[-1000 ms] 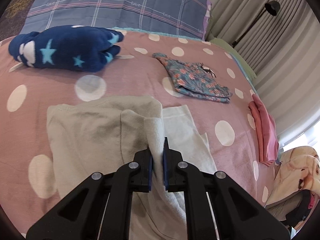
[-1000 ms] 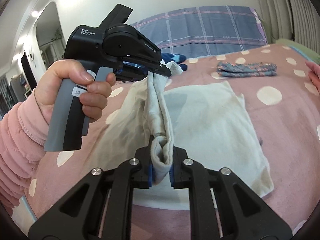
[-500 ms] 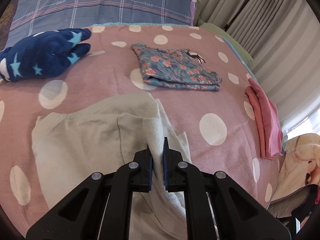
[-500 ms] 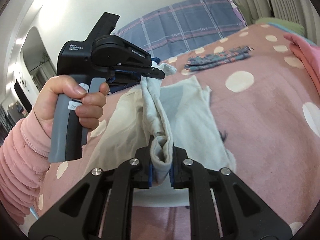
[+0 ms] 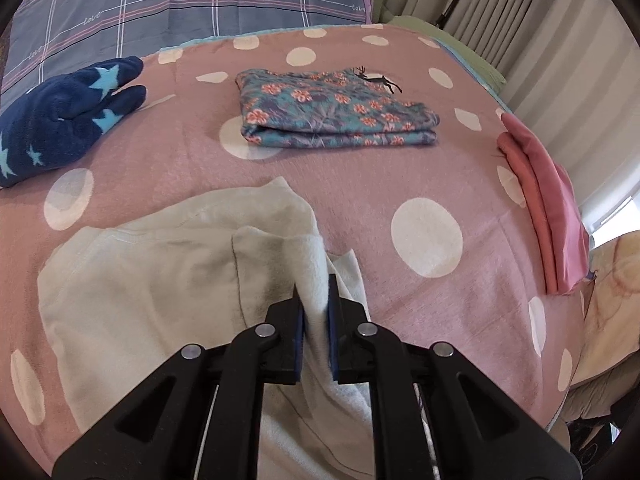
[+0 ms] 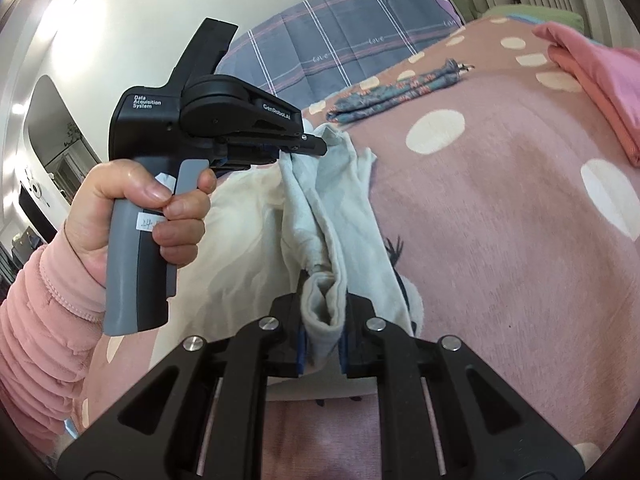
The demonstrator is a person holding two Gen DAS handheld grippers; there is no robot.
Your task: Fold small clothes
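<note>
A cream garment [image 5: 152, 280] lies partly spread on the pink polka-dot bed [image 5: 360, 184]. My left gripper [image 5: 315, 300] is shut on one raised edge of it. In the right wrist view, my right gripper [image 6: 322, 300] is shut on a bunched edge of the same cream garment [image 6: 344, 208]. The left gripper [image 6: 308, 146] shows there too, held in a hand, pinching the garment's far end. The cloth hangs taut between the two grippers above the bed.
A folded floral garment [image 5: 332, 114] lies ahead mid-bed. A navy star-print fleece [image 5: 60, 120] lies at the left, a folded pink garment [image 5: 548, 208] near the right edge. A plaid pillow [image 5: 192, 0] is at the head, curtains [image 5: 540, 20] at the right.
Both grippers have carried the held edge rightward across the bed, folding the garment over itself. The floral garment and the pink garment now appear closer.
</note>
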